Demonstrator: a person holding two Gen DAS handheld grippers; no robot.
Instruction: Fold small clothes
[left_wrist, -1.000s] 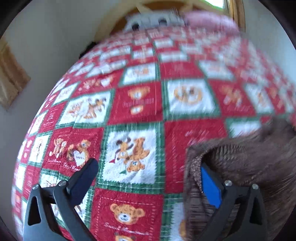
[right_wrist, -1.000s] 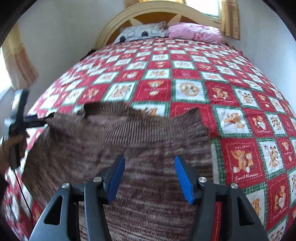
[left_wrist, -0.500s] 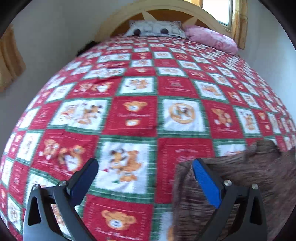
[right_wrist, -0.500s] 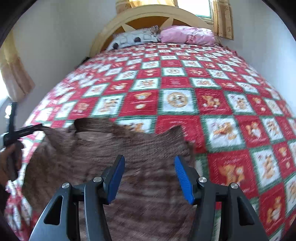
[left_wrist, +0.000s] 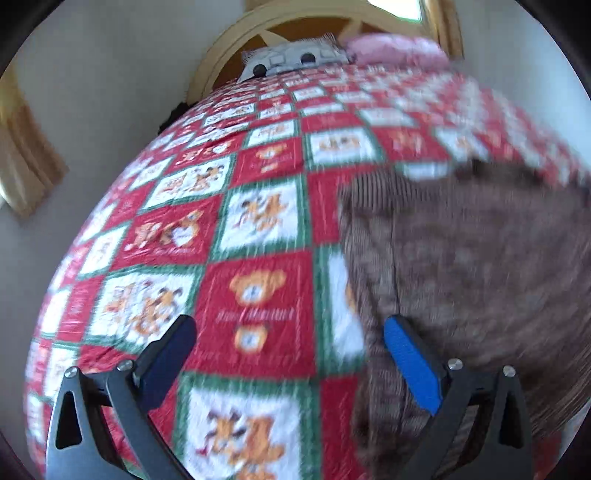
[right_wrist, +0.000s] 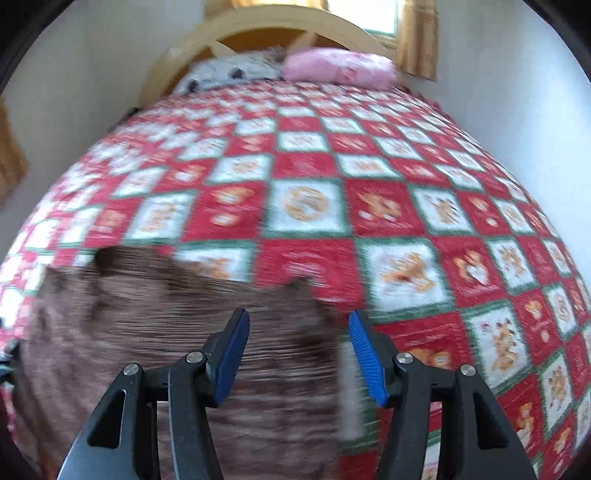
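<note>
1. Brown ribbed knitted sweater (right_wrist: 177, 354) lies spread on the bed, on its near half and toward the left side in the right wrist view; in the left wrist view the same garment (left_wrist: 469, 258) fills the right part of the picture. Both views are blurred, so its finer folds cannot be made out.
2. Right gripper (right_wrist: 299, 354), black with blue pads, hangs above the sweater's right edge; its jaws stand partly apart with nothing pinched between them.
3. Left gripper (left_wrist: 291, 362), of the same make, has its jaws spread wide and grips nothing; its left finger is over the bare quilt and its right finger is over the sweater's left border.
4. Red, white and green patchwork quilt with teddy-bear squares (right_wrist: 406, 206) covers the whole bed under the garment.
5. At the far end lie a grey-and-white patterned pillow (right_wrist: 229, 72) and, just beside it on the right, a pink pillow (right_wrist: 340, 66).
6. Behind them rises a curved pale wooden headboard (right_wrist: 280, 18), with tan curtains (right_wrist: 417, 33) beside the window.
</note>
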